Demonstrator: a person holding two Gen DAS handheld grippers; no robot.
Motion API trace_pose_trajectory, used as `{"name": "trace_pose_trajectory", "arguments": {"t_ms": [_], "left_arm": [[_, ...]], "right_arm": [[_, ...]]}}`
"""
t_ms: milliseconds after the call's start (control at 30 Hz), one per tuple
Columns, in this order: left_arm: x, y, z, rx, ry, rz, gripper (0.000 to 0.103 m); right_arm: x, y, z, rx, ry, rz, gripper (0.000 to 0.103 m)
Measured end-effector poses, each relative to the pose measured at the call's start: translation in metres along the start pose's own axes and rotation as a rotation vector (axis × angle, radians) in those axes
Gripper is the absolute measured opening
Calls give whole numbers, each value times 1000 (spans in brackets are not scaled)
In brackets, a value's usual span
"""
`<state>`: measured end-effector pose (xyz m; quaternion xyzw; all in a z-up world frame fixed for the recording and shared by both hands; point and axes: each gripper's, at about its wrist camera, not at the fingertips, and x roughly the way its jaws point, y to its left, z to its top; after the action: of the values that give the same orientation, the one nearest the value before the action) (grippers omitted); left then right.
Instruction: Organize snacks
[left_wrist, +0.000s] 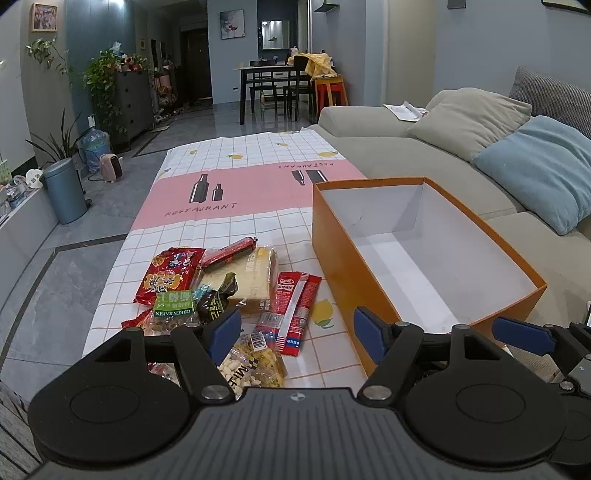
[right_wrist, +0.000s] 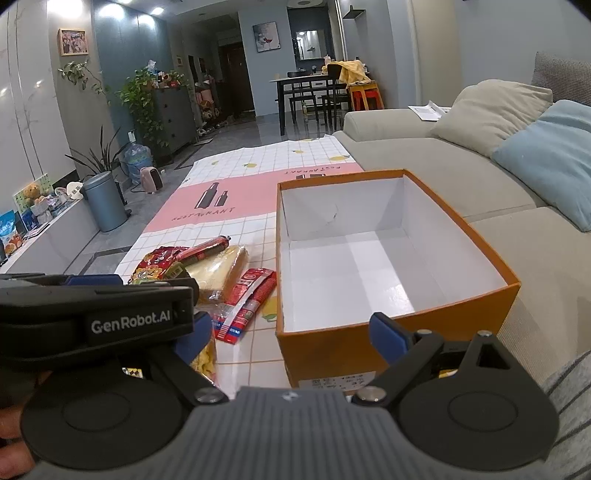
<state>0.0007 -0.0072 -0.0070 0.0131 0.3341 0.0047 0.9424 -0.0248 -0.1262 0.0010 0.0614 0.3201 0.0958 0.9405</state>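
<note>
A pile of snacks lies on the tablecloth: a red cracker bag (left_wrist: 168, 275), a red sausage (left_wrist: 229, 251), a wrapped sandwich (left_wrist: 245, 278), a green raisin pack (left_wrist: 173, 308), a red sachet (left_wrist: 295, 312) and a peanut bag (left_wrist: 255, 363). An empty orange box (left_wrist: 332, 258) with a white inside stands to their right; it also shows in the right wrist view (right_wrist: 399, 243). My left gripper (left_wrist: 297, 332) is open and empty above the near snacks. My right gripper (right_wrist: 293, 338) is open and empty before the box's near wall.
The checked and pink tablecloth (left_wrist: 240, 192) covers a low table. A grey sofa (left_wrist: 406, 147) with beige and blue cushions runs along the right. A blue bin (left_wrist: 64, 190), plants and a dining table (left_wrist: 273, 81) stand farther off.
</note>
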Motion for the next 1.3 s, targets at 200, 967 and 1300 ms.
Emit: {"name": "trace_pose_trajectory", "arguments": {"t_ms": [200, 967, 1300], "left_arm": [[0, 1, 0, -4, 2, -2, 82], [3, 0, -3, 0, 17, -4, 82], [2, -2, -3, 9, 14, 1, 82]], "right_arm": [[0, -1, 0, 1, 6, -1, 90], [3, -1, 0, 1, 14, -5, 90], [5, 0, 0, -2, 21, -6, 90]]}}
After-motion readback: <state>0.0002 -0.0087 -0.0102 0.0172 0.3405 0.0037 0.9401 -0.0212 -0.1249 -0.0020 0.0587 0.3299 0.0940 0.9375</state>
